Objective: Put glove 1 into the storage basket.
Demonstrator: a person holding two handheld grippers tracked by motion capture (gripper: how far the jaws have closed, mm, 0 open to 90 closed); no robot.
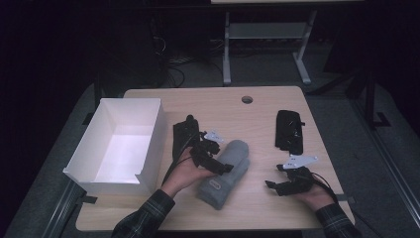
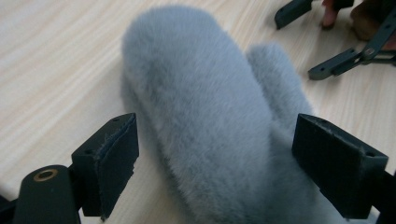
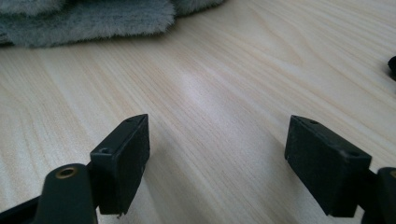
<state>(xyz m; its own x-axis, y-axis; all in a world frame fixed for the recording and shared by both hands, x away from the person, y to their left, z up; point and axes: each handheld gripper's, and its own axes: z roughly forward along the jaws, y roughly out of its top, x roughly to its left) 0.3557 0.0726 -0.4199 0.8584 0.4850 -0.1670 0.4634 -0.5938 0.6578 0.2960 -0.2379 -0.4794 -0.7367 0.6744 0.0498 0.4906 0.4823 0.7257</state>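
— Starting at the left gripper [image 2: 215, 158]: its jaws stand wide, pads clear of the grey mitten [image 2: 205, 107] lying between them. Nothing is gripped.

— And the right gripper [image 3: 217, 168]?

— Wide open too, over bare table [image 3: 224, 93], holding nothing. The mitten sits to its left, well apart; just a fuzzy edge shows at the far left of the right gripper view.

— Which way does the mitten run?

— Seen from above, its long axis goes from the near cuff up to the far rounded tip, leaning slightly right, in the middle of the table. The left gripper straddles it across that axis, so the left hand [image 1: 185, 171] is clearly the nearer one.

— And the white box [image 1: 124, 144]?

— Left of the mitten, beside the left hand, open-topped.

— Anything unclear?

— The dark objects at far centre [image 1: 185, 131] and far right [image 1: 289, 130] are too dim to identify. The mitten's cuff end is cut off in the left gripper view.
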